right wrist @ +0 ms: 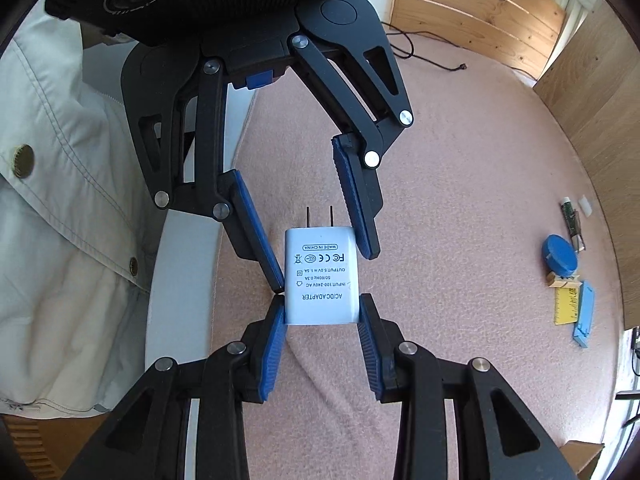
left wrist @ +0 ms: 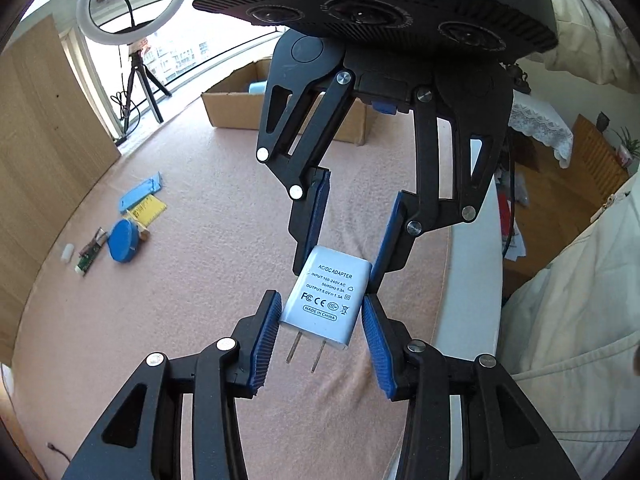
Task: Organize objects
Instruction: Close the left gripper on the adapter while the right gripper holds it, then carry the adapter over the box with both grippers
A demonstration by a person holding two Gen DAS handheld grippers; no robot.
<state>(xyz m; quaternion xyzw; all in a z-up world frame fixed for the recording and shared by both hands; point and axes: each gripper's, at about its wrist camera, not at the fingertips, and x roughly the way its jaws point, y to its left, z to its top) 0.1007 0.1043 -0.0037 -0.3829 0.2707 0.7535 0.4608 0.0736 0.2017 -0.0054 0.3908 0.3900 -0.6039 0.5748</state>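
Observation:
A white AC/DC wall adapter [left wrist: 322, 300] with two metal prongs hangs above the pink cloth [left wrist: 208, 208], held from both ends. In the left wrist view my left gripper [left wrist: 320, 300] comes in from below, its blue pads [left wrist: 266, 332] pressed on the adapter's prong end. My right gripper [left wrist: 340, 272] reaches in from above and clamps the other end. In the right wrist view the right gripper [right wrist: 322, 300] is shut on the labelled end of the adapter [right wrist: 320, 276]. There the left gripper [right wrist: 324, 272] grips the prong end from above.
An open cardboard box [left wrist: 240, 100] stands at the back of the cloth. A blue round lid [left wrist: 124, 242], yellow ruler [left wrist: 148, 210], blue flat case [left wrist: 140, 192] and small circuit board [left wrist: 90, 256] lie at the left. A person's cream jacket [left wrist: 580, 320] is beyond the table's white edge [left wrist: 472, 280].

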